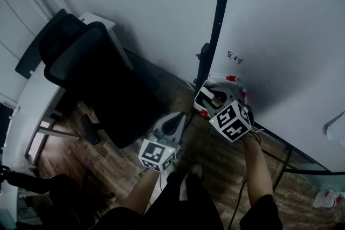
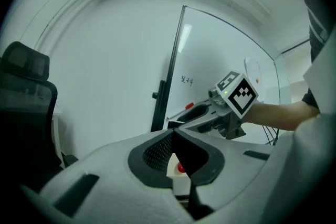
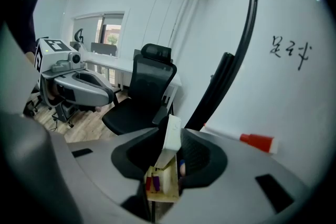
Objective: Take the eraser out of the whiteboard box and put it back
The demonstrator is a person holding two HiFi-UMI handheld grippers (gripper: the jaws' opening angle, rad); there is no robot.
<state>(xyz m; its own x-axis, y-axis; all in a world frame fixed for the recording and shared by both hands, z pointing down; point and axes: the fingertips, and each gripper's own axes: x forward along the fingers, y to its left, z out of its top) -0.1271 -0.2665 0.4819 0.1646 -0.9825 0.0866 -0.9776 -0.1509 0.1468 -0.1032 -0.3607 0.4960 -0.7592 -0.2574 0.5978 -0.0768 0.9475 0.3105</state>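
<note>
Closest to the lens, the eraser [image 3: 170, 138] is seen pinched upright between the jaws of the right gripper [image 3: 174, 128], a white slab clamped edge-on by the dark pads [image 3: 201, 157] on either side. Below it, deep in the gap, a cream piece [image 3: 164, 186] with red and purple marks is glimpsed, and what it is cannot be told. Just past the jaws, a red-capped marker [image 3: 241, 137] is seen lying along the foot of the whiteboard [image 3: 294, 97], under a few handwritten strokes [image 3: 290, 51]. The whiteboard box itself is not made out clearly in any view, so whether the eraser is clear of it cannot be judged. From the head view, the right gripper is found low against the board's bottom edge, near the base of the black frame post [image 1: 218, 13]. Over to the left gripper [image 2: 172, 132] now: its jaws are pressed together at the tips, and nothing is carried between them. It is held off the board, below and to the left of its partner in the head view, with the right gripper's marker cube [image 2: 237, 94] caught in its own camera. Further out, a black office chair [image 1: 91, 72] is parked beside a white desk [image 1: 29, 105], and a wooden floor [image 1: 113, 169] is spread beneath it all.
</note>
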